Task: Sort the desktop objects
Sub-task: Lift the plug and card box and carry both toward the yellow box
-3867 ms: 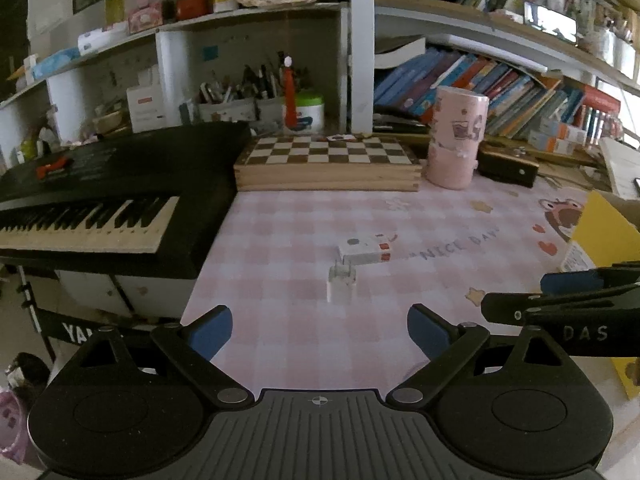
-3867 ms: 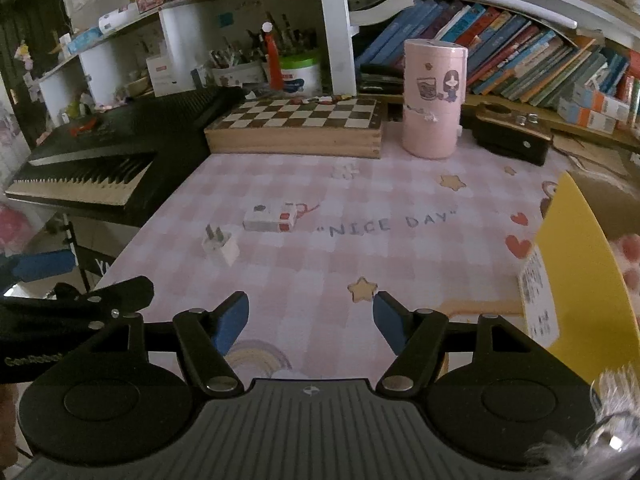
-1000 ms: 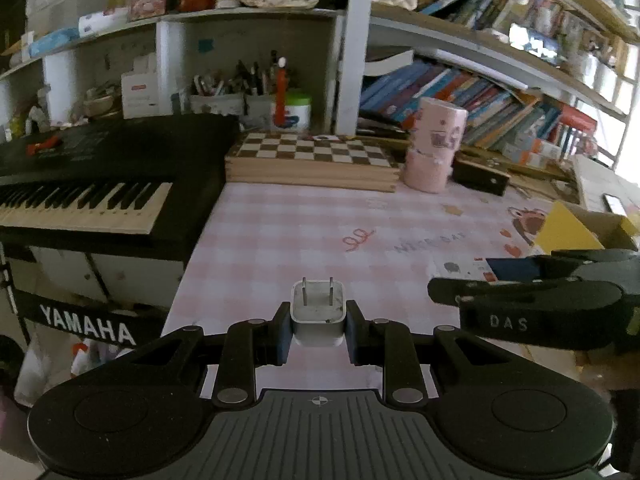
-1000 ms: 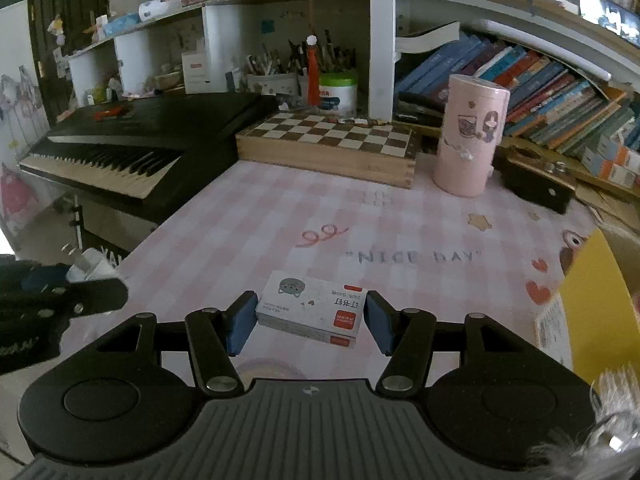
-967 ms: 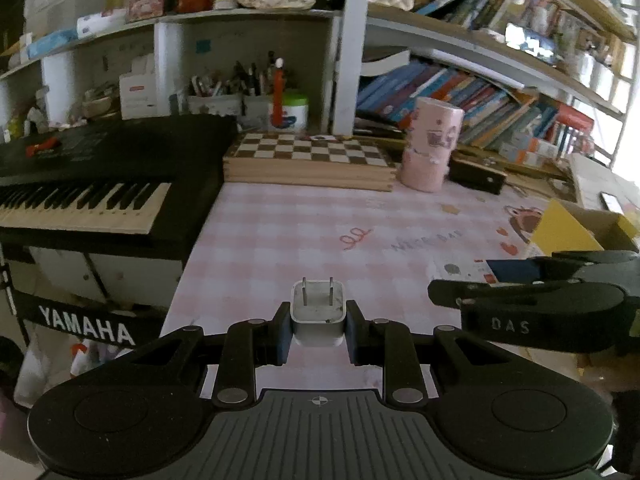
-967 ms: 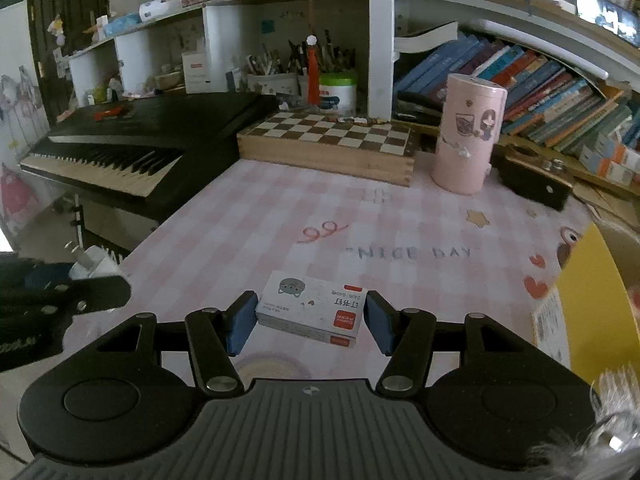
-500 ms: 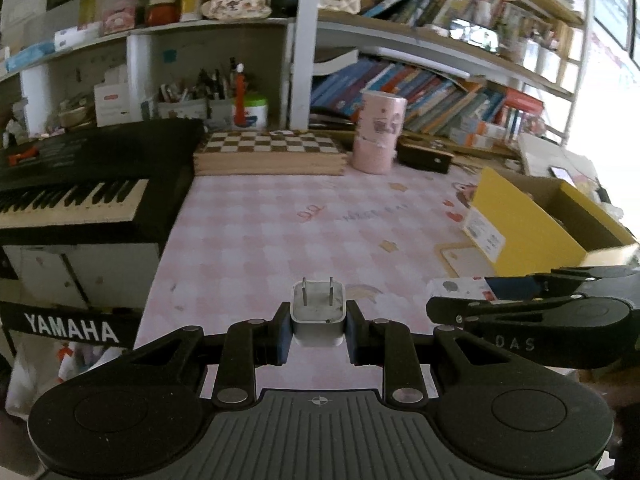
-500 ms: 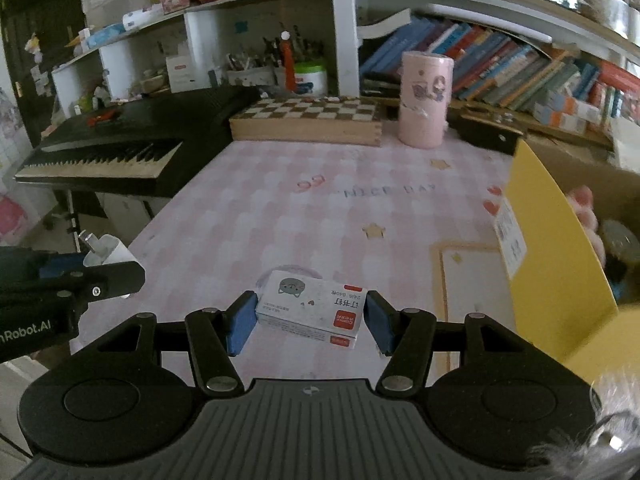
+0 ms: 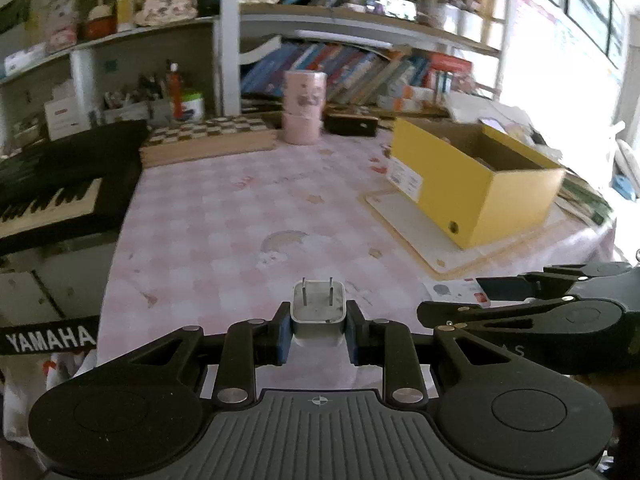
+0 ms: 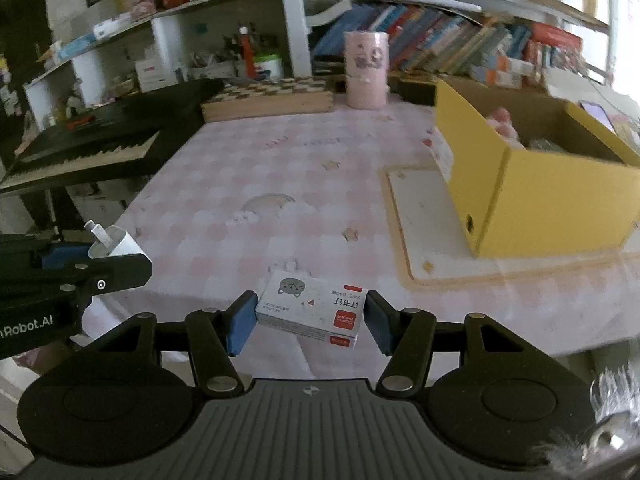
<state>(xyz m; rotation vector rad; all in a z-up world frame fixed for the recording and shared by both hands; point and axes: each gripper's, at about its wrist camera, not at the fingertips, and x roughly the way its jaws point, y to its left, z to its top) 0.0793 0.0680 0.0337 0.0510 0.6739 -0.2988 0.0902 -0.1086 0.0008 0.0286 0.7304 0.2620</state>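
Observation:
A white plug adapter (image 9: pixel 318 312) with two prongs up is clamped in my left gripper (image 9: pixel 318 332), held above the near edge of the pink checked table (image 9: pixel 240 216). My right gripper (image 10: pixel 310 322) is shut on a small white staple box (image 10: pixel 312 308) with a cat picture and red label. An open yellow box (image 10: pixel 536 176) stands to the right on a flat white lid (image 10: pixel 424 216), with several things inside. In the right wrist view the left gripper's fingers (image 10: pixel 100 272) and the plug adapter (image 10: pixel 114 242) show at far left. The right gripper's fingers (image 9: pixel 504 308) appear at right in the left wrist view.
A black keyboard (image 9: pixel 60 184) lies along the table's left side. At the back stand a wooden chessboard box (image 10: pixel 268 100), a pink cylinder (image 10: pixel 366 76) and a small black case (image 9: pixel 351 125). Shelves of books and stationery rise behind.
Both grippers have swung to the right with their loads, so the yellow box has come fully into view and the keyboard has slid to the left. Both grips are unchanged.

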